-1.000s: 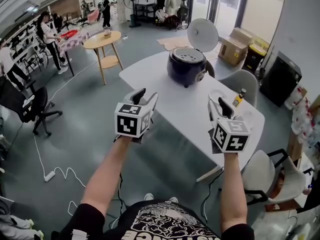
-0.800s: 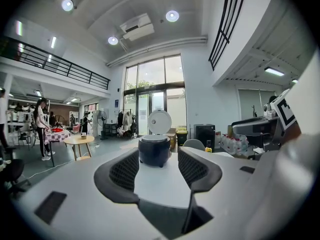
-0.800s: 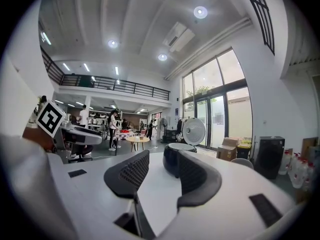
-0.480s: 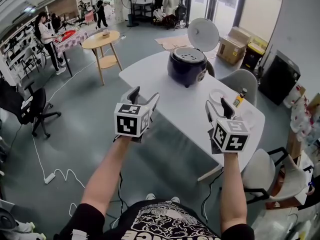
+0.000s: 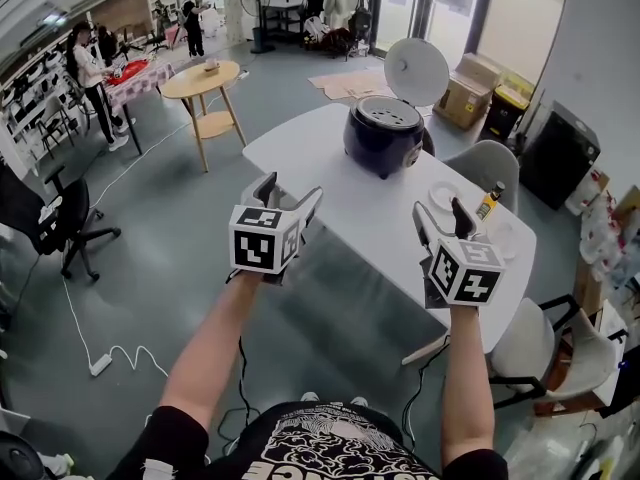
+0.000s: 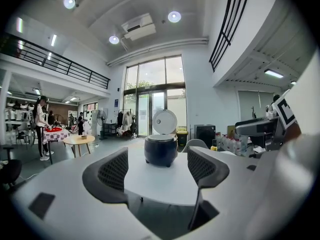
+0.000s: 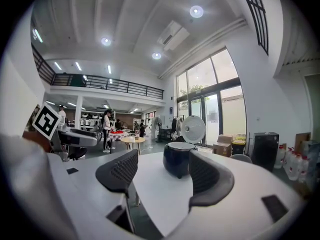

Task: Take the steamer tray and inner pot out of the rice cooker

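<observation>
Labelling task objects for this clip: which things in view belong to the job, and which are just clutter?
Job: rice cooker, its lid open; steamer tray in its top; inner pot not visible.
Lying about: bottle, small white dish, round wooden table, cardboard boxes.

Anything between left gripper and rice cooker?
Only bare table from left gripper to rice cooker, seen in left gripper view. Its jaws have just been opening, empty.

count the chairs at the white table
2. One grey chair stands at the white table's far right side, past the bottle; a second chair sits off its near right corner. A dark shape behind the rice cooker may hide a third.
</observation>
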Available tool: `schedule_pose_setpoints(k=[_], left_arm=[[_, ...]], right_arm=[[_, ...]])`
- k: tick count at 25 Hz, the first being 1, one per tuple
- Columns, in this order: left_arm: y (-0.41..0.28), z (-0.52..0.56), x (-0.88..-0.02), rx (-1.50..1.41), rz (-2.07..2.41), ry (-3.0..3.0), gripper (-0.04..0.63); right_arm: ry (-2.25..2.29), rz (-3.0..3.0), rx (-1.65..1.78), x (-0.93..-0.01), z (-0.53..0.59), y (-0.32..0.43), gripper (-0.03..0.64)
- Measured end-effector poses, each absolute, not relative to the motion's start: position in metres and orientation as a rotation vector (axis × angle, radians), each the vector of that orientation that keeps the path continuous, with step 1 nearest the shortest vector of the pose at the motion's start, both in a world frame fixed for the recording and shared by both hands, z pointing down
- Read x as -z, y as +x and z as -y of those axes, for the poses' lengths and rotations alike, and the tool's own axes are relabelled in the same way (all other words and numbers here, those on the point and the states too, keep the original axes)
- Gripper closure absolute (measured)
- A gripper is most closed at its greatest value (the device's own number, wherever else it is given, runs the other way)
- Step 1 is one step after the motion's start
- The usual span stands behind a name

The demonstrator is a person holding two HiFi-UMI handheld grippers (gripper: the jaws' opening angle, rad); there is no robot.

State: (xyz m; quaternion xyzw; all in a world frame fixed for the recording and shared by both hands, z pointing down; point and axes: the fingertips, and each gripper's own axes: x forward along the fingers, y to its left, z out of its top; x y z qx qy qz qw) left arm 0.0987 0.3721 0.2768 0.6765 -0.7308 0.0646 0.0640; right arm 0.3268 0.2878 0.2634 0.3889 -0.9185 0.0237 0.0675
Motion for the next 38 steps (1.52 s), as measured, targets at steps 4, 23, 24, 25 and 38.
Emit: schedule_pose_setpoints(k=[4, 23, 24, 25, 38], left_arm=[[0.078, -0.363, -0.280, -0.200, 2.202, 2.051, 0.233], [-0.031, -0.257, -0.311, -0.256, 2.182, 2.057, 0.233], [-0.036, -0.242, -0.311, -0.261, 2.185, 2.056, 0.233], [-0.041, -0.227, -0.311, -0.267, 2.187, 2.057, 0.233], [-0.087, 0.011, -0.304, -0.316, 2.121, 2.104, 0.233]], right_arm=[[1.185, 2.757, -0.068, -0.266, -0.281, 0.309, 0.300], [1.165, 2.743, -0.041, -0.290, -0.160, 0.197, 0.299], [1.165, 2.744, -0.044, -0.290, -0.145, 0.192, 0.299], [1.163, 2.746, -0.045, -0.291, -0.129, 0.187, 0.299], [1.144, 2.719, -0.053, -0.280, 0.108, 0.125, 0.299]])
